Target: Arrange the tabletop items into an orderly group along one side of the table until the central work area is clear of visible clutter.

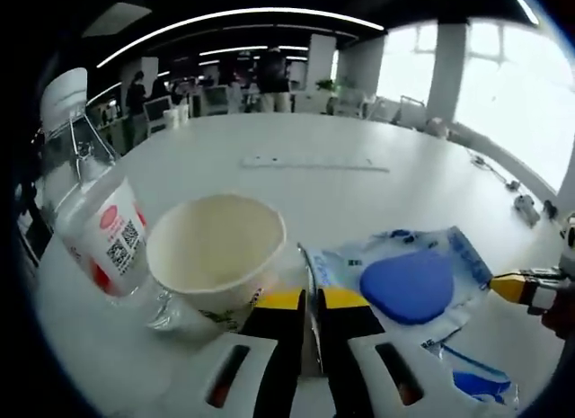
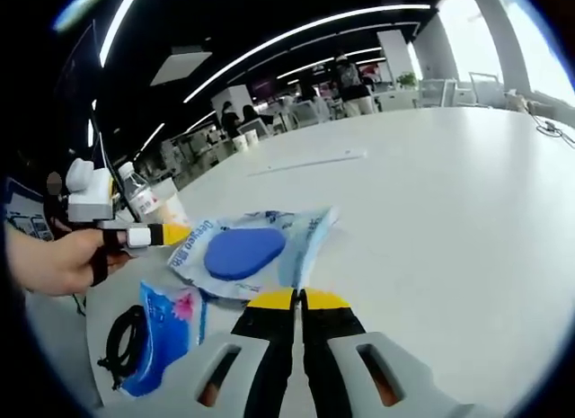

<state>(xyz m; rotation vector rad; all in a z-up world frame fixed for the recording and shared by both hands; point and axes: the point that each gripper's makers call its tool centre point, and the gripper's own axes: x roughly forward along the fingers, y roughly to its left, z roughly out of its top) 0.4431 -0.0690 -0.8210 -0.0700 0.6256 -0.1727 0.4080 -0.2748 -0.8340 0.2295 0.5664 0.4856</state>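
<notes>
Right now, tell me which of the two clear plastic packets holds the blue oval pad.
The larger clear packet, pinched at its edges by both grippers. The smaller blue-printed packet lies flat in front of it, beside a black coiled cable.

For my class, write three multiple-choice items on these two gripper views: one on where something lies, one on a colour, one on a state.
1. Where is the paper cup relative to the water bottle in the left gripper view?
A. to its right, close beside it
B. on top of it
C. far across the table

2. What colour is the oval shape on the clear packet?
A. red
B. blue
C. green

3. How does the paper cup stand?
A. upside down
B. crushed flat
C. upright, mouth open

Answers: 1 A, the cup's rim sits right of the bottle's label. 2 B, the oval shows blue in both views. 3 C, its pale inside is visible.
</notes>
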